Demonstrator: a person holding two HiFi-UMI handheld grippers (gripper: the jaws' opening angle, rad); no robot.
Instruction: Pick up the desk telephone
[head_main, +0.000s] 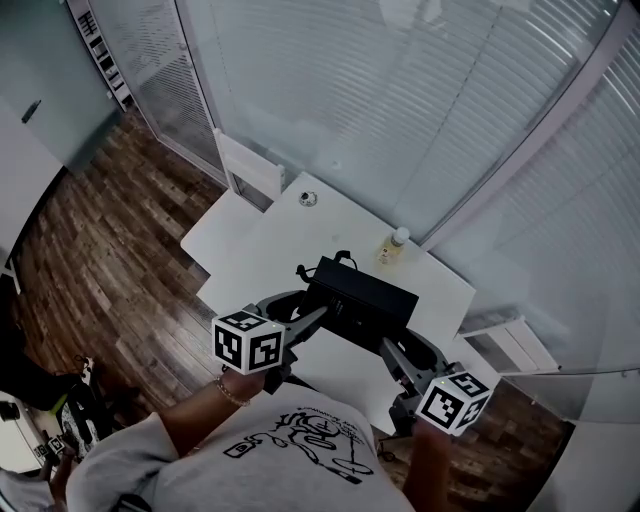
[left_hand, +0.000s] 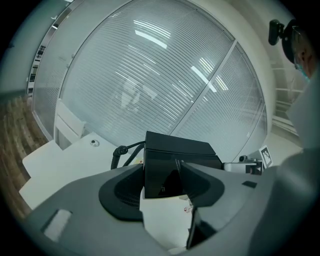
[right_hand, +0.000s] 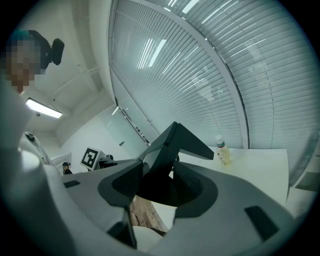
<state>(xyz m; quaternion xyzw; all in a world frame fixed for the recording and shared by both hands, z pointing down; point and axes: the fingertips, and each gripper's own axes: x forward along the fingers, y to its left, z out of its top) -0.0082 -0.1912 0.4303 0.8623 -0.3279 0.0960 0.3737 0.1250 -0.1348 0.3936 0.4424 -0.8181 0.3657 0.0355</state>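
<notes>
The black desk telephone (head_main: 362, 298) hangs above the white table (head_main: 290, 235), held from both ends. My left gripper (head_main: 322, 318) is shut on its left end, and my right gripper (head_main: 388, 347) is shut on its right end. In the left gripper view the telephone (left_hand: 175, 157) fills the gap between the jaws of the left gripper (left_hand: 162, 181), and its coiled cord (left_hand: 121, 151) trails to the left. In the right gripper view the telephone (right_hand: 172, 145) sits tilted between the jaws of the right gripper (right_hand: 157, 182), with wooden floor visible below it.
A small bottle (head_main: 394, 245) stands at the table's far edge near the glass wall with blinds. A small round object (head_main: 308, 199) lies at the table's far left corner. A lower white side table (head_main: 212, 240) adjoins on the left. Wooden floor (head_main: 110, 230) surrounds them.
</notes>
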